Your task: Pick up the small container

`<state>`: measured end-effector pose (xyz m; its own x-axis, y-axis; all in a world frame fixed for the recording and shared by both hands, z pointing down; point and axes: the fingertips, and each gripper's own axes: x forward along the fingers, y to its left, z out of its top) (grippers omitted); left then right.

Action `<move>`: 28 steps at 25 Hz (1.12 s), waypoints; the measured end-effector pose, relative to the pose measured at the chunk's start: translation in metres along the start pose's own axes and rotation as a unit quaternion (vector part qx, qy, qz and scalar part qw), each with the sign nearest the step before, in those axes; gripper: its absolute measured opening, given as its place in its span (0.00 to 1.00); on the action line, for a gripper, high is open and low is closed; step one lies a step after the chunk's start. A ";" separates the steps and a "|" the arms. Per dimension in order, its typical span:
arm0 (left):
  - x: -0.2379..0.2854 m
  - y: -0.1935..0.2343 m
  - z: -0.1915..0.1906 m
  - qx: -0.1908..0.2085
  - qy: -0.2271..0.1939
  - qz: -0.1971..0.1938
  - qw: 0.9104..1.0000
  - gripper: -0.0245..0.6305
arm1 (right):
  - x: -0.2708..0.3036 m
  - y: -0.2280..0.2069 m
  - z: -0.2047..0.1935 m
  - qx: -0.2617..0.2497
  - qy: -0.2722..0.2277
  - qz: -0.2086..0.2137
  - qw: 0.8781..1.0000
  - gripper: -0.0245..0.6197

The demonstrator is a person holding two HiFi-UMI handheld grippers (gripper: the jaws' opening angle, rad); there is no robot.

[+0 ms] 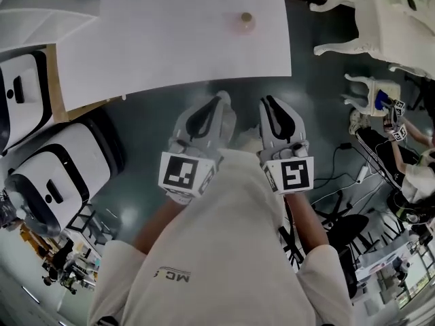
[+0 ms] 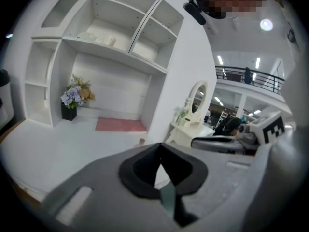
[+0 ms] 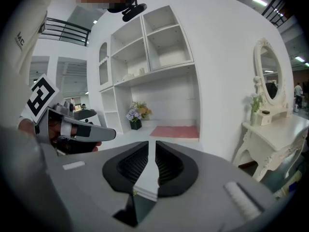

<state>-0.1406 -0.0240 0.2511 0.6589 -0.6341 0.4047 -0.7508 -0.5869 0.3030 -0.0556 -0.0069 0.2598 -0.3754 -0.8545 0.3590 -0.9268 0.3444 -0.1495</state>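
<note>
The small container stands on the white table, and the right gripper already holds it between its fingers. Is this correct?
Not quite. The small container does stand on the white table, but the right gripper does not hold it: the right gripper view shows its fingers slightly apart with nothing between them, and in the head view it is short of the table's edge.

A mock home room staged inside a big hall. On the white worktop sit flowers and a pink mat, with a white shelf unit rising behind it. Right of the worktop stands an ornate dressing table with a mirror. Beyond that are a railed balcony and ceiling lights, and cables trail over the floor.
</note>
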 end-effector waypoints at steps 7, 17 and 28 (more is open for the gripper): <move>0.023 0.017 0.005 -0.002 0.000 -0.009 1.000 0.04 | 0.033 -0.010 0.007 -0.019 -0.004 0.002 1.000 0.13; 0.063 0.040 0.002 -0.005 0.010 0.007 1.000 0.04 | 0.071 -0.039 0.003 -0.021 -0.006 0.009 1.000 0.20; 0.124 0.054 -0.028 -0.015 0.031 0.030 0.999 0.04 | 0.127 -0.087 -0.022 -0.032 -0.021 0.033 0.999 0.27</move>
<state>-0.1006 -0.1196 0.3420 0.6089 -0.6346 0.4760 -0.7908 -0.5326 0.3016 -0.0230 -0.1364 0.3389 -0.4370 -0.8437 0.3118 -0.8987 0.4241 -0.1121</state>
